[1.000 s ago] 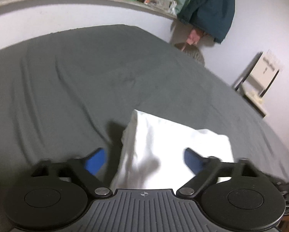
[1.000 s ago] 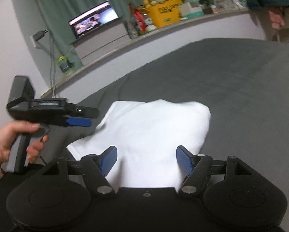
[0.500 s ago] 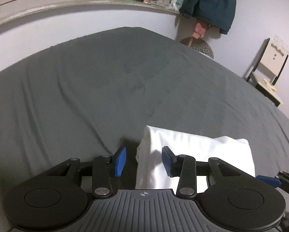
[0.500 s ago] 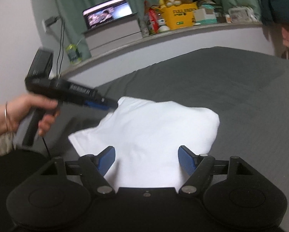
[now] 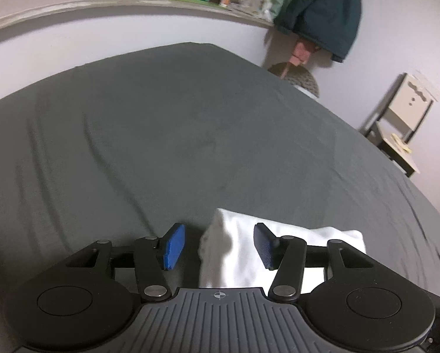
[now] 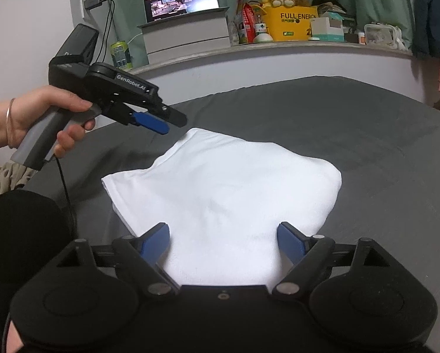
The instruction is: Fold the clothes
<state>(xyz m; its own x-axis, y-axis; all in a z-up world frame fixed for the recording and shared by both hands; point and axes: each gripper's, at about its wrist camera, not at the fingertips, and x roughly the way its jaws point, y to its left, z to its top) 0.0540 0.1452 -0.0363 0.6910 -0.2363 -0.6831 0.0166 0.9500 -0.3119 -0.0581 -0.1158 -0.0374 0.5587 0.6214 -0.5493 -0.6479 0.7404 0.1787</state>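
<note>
We see a white garment (image 6: 220, 194) folded into a thick, soft bundle that lies on the dark grey bedsheet (image 6: 352, 135). Its top is smooth and a little puffed, the edges are rounded, and one flat layered corner sticks out toward the person's side at the left of the right wrist view. In that view its long axis runs from that near-left corner to the rounded far-right end, across the bed and not toward the shelf (image 6: 278, 48). The right gripper (image 6: 223, 242) hangs just over the bundle's near edge, its jaws wide and opening, the cloth below them and not pinched. The left gripper (image 5: 217, 247), held in the person's left hand (image 6: 43, 117), hovers over the bundle's far-left corner; its jaws are opening too, and we see the blue pads (image 5: 174, 245) clear of the cloth, one on either side of the corner.
</note>
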